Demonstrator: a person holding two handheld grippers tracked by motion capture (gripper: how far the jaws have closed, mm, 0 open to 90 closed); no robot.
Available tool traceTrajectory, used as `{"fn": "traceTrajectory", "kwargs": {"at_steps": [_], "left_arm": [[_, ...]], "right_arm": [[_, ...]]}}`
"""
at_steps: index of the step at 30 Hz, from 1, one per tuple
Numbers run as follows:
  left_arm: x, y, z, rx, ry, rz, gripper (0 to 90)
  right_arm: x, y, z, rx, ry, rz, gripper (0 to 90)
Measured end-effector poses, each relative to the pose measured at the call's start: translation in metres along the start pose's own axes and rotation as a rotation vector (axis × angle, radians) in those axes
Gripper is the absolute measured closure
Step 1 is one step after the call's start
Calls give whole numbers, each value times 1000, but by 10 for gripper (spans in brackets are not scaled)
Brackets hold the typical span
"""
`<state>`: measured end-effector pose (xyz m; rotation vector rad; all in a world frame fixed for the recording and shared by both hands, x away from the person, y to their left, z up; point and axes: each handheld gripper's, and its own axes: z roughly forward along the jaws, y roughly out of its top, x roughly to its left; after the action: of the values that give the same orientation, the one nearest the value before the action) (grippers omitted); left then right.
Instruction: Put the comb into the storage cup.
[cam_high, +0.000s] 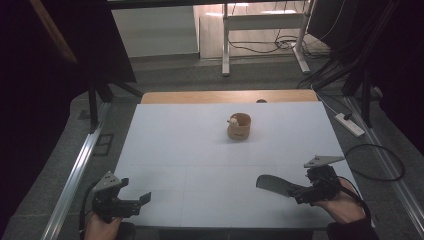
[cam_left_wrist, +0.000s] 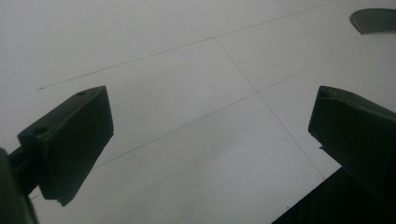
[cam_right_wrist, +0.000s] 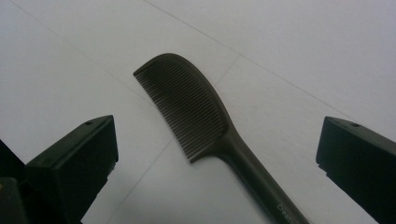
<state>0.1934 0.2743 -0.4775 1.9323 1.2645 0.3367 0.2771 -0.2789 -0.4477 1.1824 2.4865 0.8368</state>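
A dark comb (cam_high: 272, 185) lies flat on the white table (cam_high: 200, 150) near its front right. In the right gripper view the comb (cam_right_wrist: 196, 107) has its toothed head away from me and its handle running down between the jaws. My right gripper (cam_high: 299, 192) (cam_right_wrist: 217, 123) is open, its jaws wide on either side of the handle and not touching it. My left gripper (cam_high: 135, 192) (cam_left_wrist: 210, 93) is open over bare table at the front left, and the comb's tip (cam_left_wrist: 373, 21) shows far off. A wooden cup (cam_high: 239, 126) stands mid-table with a small pale object (cam_high: 233, 120) at its rim.
The table's near edge runs just under both hands. Beyond the far edge is a strip of wooden tabletop (cam_high: 230, 96). On the floor to the right lie a power strip (cam_high: 350, 125) and cables; a metal rail (cam_high: 75, 175) runs along the left.
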Motion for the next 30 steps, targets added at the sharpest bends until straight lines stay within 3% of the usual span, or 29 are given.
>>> {"fn": "traceTrajectory", "kwargs": {"at_steps": [10, 30], "left_arm": [[0, 0, 0, 0, 0, 0, 8], [0, 0, 0, -1, -4, 1, 8]], "right_arm": [[6, 7, 9, -5, 18, -65, 0], [20, 18, 25, 18, 81, -83, 0]]}}
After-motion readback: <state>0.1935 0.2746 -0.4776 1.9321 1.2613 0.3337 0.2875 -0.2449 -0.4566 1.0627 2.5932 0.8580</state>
